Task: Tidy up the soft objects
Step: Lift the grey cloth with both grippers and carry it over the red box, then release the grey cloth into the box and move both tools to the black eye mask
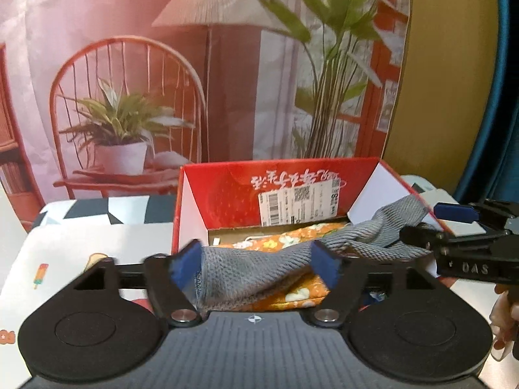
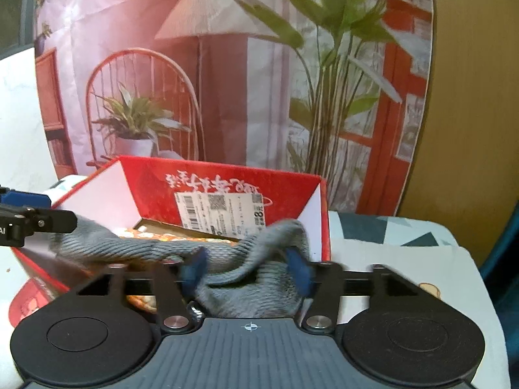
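Backing the scene, a printed fabric backdrop (image 1: 194,64) shows a lamp, chair and potted plants. White patterned tablecloth (image 1: 90,243) covers the table. Red cardboard box (image 1: 227,191) sits near its rear edge. Grey knitted cloth (image 1: 246,269) drapes over the box's front, above orange floral fabric (image 1: 292,236). Left gripper (image 1: 256,264) and right gripper (image 2: 248,269) both stand wide apart, cloth bunched between fingers; grip uncertain.

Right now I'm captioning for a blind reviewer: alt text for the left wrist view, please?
The left gripper, jaws open, straddles one end of a grey knitted cloth draped over an open red cardboard box. The right gripper meets the cloth's other end; an orange floral fabric lies inside the box.
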A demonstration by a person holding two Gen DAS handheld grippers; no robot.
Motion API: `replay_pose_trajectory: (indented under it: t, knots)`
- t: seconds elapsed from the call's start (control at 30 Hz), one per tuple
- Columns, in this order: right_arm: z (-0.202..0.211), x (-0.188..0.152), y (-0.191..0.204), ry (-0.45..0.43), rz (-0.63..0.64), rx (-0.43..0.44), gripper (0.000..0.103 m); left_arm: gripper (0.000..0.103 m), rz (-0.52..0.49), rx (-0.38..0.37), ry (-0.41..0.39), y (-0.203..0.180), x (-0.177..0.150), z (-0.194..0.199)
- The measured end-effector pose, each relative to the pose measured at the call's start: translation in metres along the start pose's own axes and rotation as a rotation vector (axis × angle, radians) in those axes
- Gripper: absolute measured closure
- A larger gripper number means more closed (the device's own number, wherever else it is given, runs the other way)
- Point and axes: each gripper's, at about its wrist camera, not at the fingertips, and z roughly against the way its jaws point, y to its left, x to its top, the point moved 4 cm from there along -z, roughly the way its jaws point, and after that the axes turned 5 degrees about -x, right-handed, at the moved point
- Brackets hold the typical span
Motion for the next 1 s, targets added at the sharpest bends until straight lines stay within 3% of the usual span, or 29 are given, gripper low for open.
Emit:
replay_pose_trajectory:
  t: [0.03, 0.1, 0.13, 0.2, 0.4, 0.67, 1.0]
  knots:
    - [0.005, 0.000, 0.001, -0.013, 0.005, 0.005, 0.033, 0.008, 0.001, 0.001, -0.011, -0.001, 0.000, 0.005]
    - [0.016, 0.000, 0.003, -0.033, 0.010, 0.010, 0.025, 0.002, 0.005, -0.003, -0.027, -0.003, 0.000, 0.015]
    - [0.022, 0.000, 0.004, -0.040, 0.003, 0.014, 0.013, 0.000, 0.009, -0.007, -0.029, -0.003, 0.000, 0.019]
    - [0.033, -0.001, 0.005, -0.061, -0.016, 0.025, 0.002, 0.000, 0.018, -0.014, -0.036, -0.002, -0.003, 0.029]
    - [0.063, -0.016, 0.011, -0.085, -0.049, 0.102, 0.000, 0.000, 0.062, -0.036, -0.045, 0.005, -0.031, 0.058]
    - [0.085, -0.061, 0.018, -0.107, -0.091, 0.146, 0.000, 0.000, 0.084, -0.045, -0.006, 0.019, -0.081, 0.061]
    - [0.061, -0.115, 0.031, -0.001, -0.095, 0.142, 0.000, 0.000, 0.118, 0.009, 0.039, 0.040, -0.120, 0.036]
